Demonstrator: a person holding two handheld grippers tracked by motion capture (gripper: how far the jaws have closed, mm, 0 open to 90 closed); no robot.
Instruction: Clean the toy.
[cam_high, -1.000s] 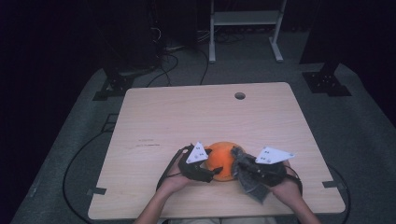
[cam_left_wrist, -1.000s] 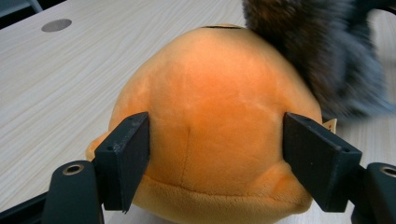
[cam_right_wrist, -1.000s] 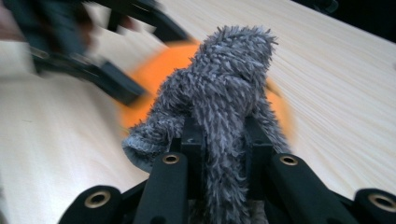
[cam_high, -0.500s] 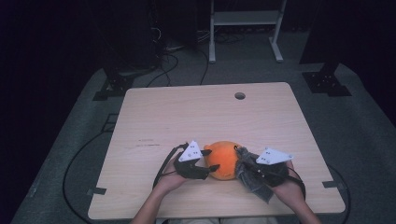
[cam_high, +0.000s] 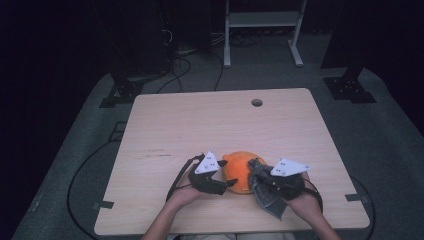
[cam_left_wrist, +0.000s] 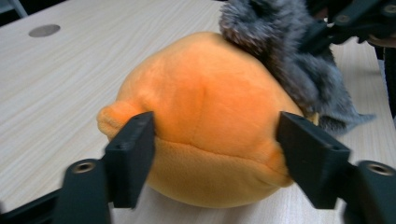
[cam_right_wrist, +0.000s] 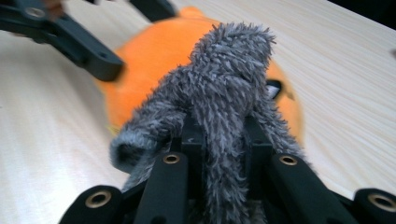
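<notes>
Tongs on the left (cam_high: 231, 183) are sitting at the near edge of the table (cam_high: 200, 125), pointing right at the orange plush ball (cam_high: 239, 170). Compared with the earlier high views, they were spread wider a second ago, pinched right down half a second ago, and the jaws have just been opening again. In the left gripper view the left tongs (cam_left_wrist: 224, 154) are straddling the orange plush ball (cam_left_wrist: 205, 121), one jaw each side, but whether the pads are actually pressing the fabric I can't tell. The hands themselves are staying pretty much where they were.

Going right, the plush ball is resting on the table between the two hands, near the front edge, same spot as before. The grey furry cloth (cam_high: 265, 192) is draping over its right side.

Right tongs (cam_high: 257, 175) are clamping that cloth, same as in the earlier frames. The right gripper view is showing this best: the right tongs (cam_right_wrist: 219, 135) are squeezing a fold of the grey furry cloth (cam_right_wrist: 224, 93), which is standing up in front of the orange plush ball (cam_right_wrist: 159, 51). From up high that grip is just a dark blur. The left gripper view is also catching a little nub on the ball's left side, which the high view isn't picking up.
</notes>
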